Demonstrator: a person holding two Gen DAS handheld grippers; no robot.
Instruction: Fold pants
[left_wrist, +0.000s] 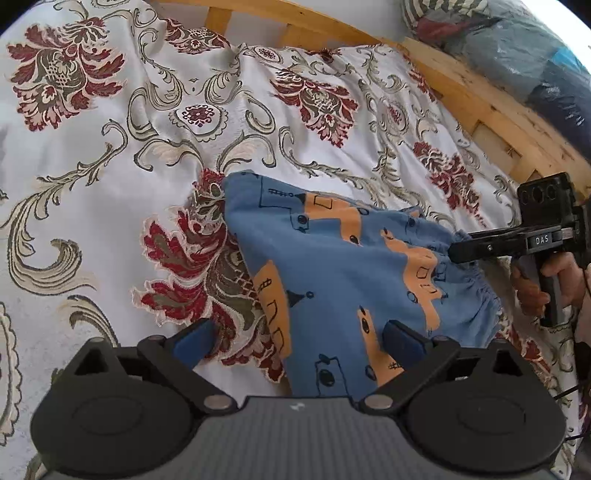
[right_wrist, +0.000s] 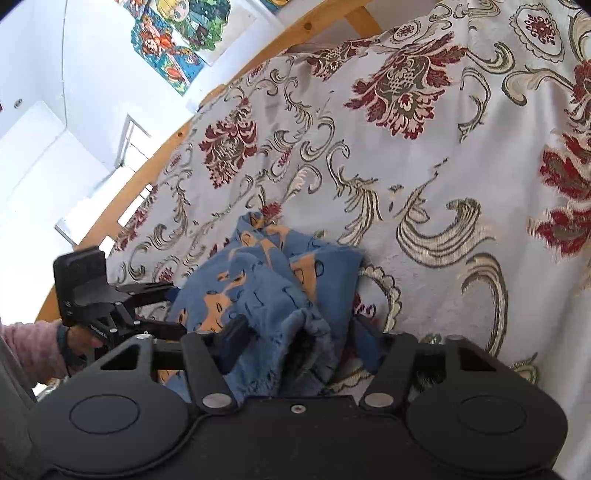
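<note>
Small blue pants (left_wrist: 332, 266) with orange shapes lie crumpled on a flowered bedspread (left_wrist: 110, 184). My left gripper (left_wrist: 299, 339) is open, its blue pads wide apart, and one end of the pants lies between them against the right pad. My right gripper (right_wrist: 299, 345) is shut on the gathered waistband (right_wrist: 295, 325), which bunches between its fingers. In the left wrist view the right gripper (left_wrist: 460, 251) pinches the waistband and the cloth tents up toward it. In the right wrist view the left gripper (right_wrist: 177, 306) stands open at the left edge of the pants (right_wrist: 258, 280).
A wooden bed frame (left_wrist: 480, 103) runs along the far side of the bedspread, with wrapped bundles (left_wrist: 535, 55) behind it. A person's hand (left_wrist: 535, 288) holds the right gripper's handle. A pink sleeve (right_wrist: 33, 350) and wall posters (right_wrist: 177, 37) show in the right wrist view.
</note>
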